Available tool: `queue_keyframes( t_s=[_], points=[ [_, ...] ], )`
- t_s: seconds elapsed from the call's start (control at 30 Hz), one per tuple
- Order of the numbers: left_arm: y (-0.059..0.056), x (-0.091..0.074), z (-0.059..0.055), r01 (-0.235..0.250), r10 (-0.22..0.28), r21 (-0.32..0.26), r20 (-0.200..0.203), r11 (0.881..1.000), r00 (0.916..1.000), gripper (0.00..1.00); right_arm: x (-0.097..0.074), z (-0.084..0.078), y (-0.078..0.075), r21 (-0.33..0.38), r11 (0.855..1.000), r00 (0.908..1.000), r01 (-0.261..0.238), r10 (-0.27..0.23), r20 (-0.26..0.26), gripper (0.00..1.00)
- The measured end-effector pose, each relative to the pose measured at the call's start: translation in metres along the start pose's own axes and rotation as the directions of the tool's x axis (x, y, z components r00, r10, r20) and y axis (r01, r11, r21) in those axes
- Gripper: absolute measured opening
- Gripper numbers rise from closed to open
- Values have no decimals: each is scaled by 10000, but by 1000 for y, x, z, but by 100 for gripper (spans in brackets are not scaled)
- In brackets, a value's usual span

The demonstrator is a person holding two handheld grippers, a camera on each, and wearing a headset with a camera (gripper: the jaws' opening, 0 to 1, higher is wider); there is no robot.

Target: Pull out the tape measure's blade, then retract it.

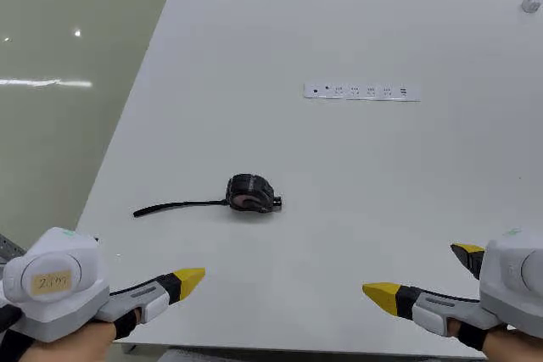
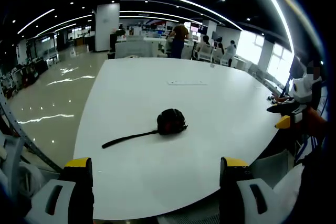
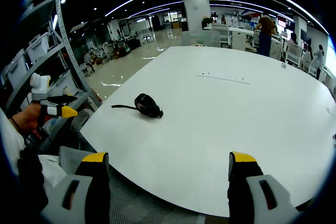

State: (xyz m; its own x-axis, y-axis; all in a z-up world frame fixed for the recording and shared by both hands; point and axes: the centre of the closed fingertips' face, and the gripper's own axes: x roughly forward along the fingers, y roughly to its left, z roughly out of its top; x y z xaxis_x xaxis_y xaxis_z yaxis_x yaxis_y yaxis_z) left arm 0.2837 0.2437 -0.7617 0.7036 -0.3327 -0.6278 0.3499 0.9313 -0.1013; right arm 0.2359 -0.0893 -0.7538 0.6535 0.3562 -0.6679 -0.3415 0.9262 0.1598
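- The tape measure [image 1: 252, 194] lay on the white table [image 1: 356, 235], left of its middle. It was well ahead of both grippers and touched by neither.
- The left gripper [image 2: 156, 165] was released, its yellow-tipped jaws spread wide with nothing between them. The right gripper [image 3: 169, 157] was just as open and empty, near the table's front edge.
- The case looked dark, compact and rounded. I would judge it rigid and fairly dense for its size, and likely to skid on the smooth top if pushed rather than pinched.
- A sound hold seemed to be across the case's flat sides with one gripper, leaving the other free for the blade.
- A small nub [image 1: 277, 203] stuck out at the case's right end in the head view. It was probably the blade's hook, but too small to tell for sure. It would be thin and need a fine pinch, and a blade tends to snap back hard on retracting.
- A black wrist strap [image 1: 174, 206] trailed limply from the case's other end. It was soft and poor to pull on.
- A white power strip [image 1: 361, 91] lay flat farther back, well apart from the tape measure.
- Nothing stood between the grippers and the case.
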Motion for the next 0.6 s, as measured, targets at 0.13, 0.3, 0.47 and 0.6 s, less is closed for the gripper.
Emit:
queue_keyframes(
  t_s=[0.13, 0.3, 0.47, 0.6],
  points=[
    [-2, 1, 0, 71, -71, 64, -19, 10000, 10000, 98, 1, 0, 1, -41, 10000, 10000, -52, 52, -30, 97],
    [-3, 2, 0, 111, -110, 103, -49, 9999, 9999, 98, 5, 2, 0, -183, 9998, 10000, -66, 65, -69, 97],
    [-3, 4, 0, 122, -121, 155, -84, 9998, 9999, 98, 10, 4, -2, -305, 9995, 9999, -81, 78, -95, 97],
    [-2, 7, 0, 123, -121, 170, -118, 9998, 9999, 98, 13, 6, -2, -349, 9993, 9999, -131, 127, -115, 97]
  ],
)
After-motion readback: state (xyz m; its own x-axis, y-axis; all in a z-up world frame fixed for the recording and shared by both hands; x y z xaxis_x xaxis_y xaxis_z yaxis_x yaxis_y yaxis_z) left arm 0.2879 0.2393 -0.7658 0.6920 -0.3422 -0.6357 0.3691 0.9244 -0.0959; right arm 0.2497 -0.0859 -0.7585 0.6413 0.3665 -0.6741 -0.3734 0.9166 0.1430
